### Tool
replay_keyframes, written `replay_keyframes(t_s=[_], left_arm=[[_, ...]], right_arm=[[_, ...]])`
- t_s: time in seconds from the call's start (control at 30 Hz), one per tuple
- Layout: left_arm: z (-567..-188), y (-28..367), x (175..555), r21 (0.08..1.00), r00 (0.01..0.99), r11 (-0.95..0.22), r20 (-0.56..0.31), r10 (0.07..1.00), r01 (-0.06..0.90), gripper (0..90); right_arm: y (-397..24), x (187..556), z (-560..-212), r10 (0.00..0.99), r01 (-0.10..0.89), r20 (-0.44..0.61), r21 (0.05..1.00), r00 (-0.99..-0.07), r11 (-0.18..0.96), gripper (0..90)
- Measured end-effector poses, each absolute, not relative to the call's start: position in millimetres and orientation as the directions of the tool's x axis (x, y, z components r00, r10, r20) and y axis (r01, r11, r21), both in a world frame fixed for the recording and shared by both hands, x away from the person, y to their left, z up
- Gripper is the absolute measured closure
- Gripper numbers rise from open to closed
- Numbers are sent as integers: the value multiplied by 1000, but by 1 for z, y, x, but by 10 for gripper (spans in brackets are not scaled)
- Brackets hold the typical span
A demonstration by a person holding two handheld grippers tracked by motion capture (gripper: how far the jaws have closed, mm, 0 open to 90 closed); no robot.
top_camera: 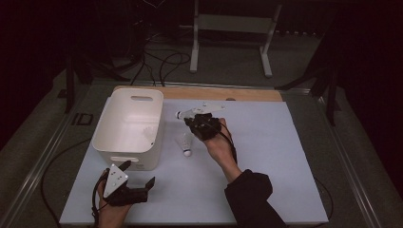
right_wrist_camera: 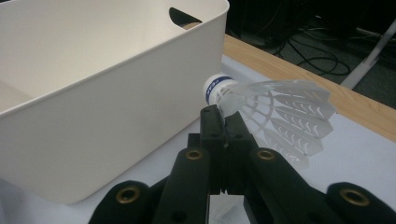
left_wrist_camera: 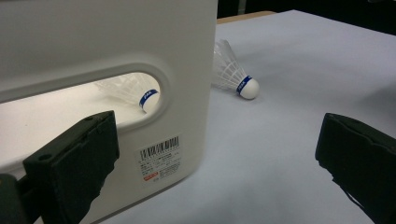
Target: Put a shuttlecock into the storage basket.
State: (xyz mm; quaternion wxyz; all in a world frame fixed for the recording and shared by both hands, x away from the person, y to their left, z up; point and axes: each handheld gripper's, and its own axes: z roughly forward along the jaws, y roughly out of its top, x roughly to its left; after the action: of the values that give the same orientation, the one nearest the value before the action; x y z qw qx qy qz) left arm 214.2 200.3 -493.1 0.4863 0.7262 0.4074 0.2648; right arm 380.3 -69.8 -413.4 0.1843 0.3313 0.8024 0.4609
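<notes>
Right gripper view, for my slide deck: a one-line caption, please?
Right gripper clamps a shuttlecock beside the white bin.

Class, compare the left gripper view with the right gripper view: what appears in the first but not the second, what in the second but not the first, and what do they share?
Left gripper view: a shuttlecock lying on the table, another inside the bin seen through its handle slot, a barcode label, and the open left claw.
Right gripper view: the right claw shut on a shuttlecock, and the wooden table edge.
Both: the white bin and the pale table cover.
</notes>
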Motion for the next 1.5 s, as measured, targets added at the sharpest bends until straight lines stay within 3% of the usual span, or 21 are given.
replay_keyframes(t_s=[1.5], left_arm=[[-493,201,214,922,529,-196,-12,849,335,1]], right_arm=[[-59,367,-393,672,306,-6,887,-741,346,895]])
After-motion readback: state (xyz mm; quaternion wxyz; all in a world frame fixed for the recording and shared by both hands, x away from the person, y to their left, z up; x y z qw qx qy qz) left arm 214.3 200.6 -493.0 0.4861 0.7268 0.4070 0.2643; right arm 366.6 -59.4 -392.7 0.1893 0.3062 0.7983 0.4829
